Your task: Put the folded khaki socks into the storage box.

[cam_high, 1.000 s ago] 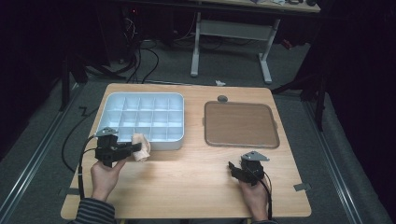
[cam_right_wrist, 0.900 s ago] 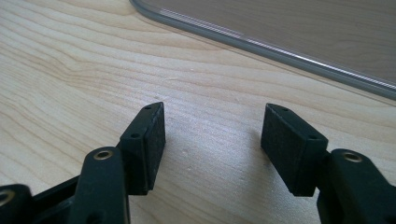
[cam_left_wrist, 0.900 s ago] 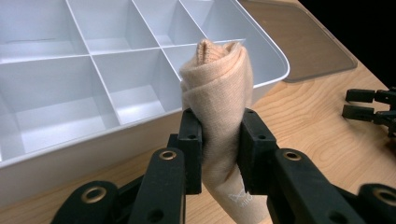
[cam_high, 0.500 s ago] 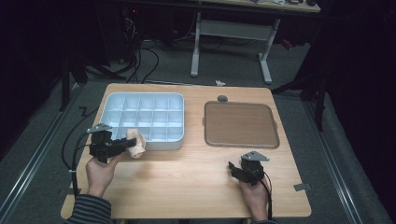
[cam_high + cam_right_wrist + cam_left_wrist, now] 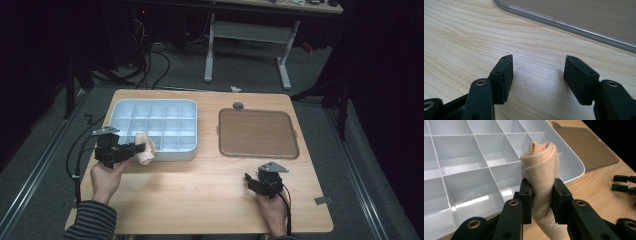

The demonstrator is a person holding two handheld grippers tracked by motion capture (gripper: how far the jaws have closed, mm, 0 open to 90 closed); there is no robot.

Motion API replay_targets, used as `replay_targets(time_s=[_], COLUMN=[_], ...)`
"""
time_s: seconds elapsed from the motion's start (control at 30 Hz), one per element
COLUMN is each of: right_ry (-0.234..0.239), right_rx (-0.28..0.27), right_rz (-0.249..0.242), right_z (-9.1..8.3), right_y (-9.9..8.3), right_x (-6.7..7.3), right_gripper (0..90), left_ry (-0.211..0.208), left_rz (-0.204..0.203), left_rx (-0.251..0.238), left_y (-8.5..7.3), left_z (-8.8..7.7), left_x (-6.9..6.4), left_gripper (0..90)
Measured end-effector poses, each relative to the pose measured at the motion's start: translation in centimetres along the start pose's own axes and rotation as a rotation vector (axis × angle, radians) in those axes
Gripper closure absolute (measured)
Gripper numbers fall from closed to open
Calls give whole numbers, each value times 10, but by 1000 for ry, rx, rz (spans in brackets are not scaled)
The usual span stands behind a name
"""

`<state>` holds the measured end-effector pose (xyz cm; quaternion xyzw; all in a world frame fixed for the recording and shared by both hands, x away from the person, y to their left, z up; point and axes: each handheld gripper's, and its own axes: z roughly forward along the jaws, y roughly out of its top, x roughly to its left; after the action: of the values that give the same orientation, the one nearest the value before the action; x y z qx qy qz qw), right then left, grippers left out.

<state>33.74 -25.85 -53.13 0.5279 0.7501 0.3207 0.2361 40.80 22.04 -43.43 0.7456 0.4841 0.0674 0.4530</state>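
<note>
Comparing with a second earlier, we saw that our left claw [image 5: 141, 148], clenched on the rolled beige sock [image 5: 541, 162], had carried it up above the tray's [image 5: 116, 106] near edge, while our right claw [image 5: 537, 80] rested released on the surface [image 5: 200, 200].

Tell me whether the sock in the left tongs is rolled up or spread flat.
Rolled up: the beige sock forms a tight bundle, its cuff curled on top, pinched between the left tongs.

Right gripper [image 5: 537, 75] sits low over the wooden table [image 5: 461, 37], jaws apart with bare wood grain between the black pads [image 5: 505, 77]. Beyond them, the brown tray [image 5: 586, 15] with its clear rim crosses the upper right.
</note>
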Motion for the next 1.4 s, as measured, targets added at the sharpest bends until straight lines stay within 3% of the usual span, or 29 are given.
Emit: replay_targets(time_s=[0.37,0.5,0.73,1.07,1.4], right_ry=[0,0,0,-2,-1], right_rx=[0,0,0,1,0], right_rz=[0,0,-1,-1,-2], right_z=[0,0,0,0,0], right_y=[0,0,0,0,0], right_x=[0,0,0,0,0], right_gripper=[411,411,410,410,410], left_ry=[0,4,-8,-1,-9], left_rz=[-10,9,-20,3,-1], left_rx=[22,27,25,39,46], left_y=[8,14,17,31,39], left_z=[4,5,9,15,22], left_x=[6,5,11,12,13], left_gripper=[733,733,733,734,734])
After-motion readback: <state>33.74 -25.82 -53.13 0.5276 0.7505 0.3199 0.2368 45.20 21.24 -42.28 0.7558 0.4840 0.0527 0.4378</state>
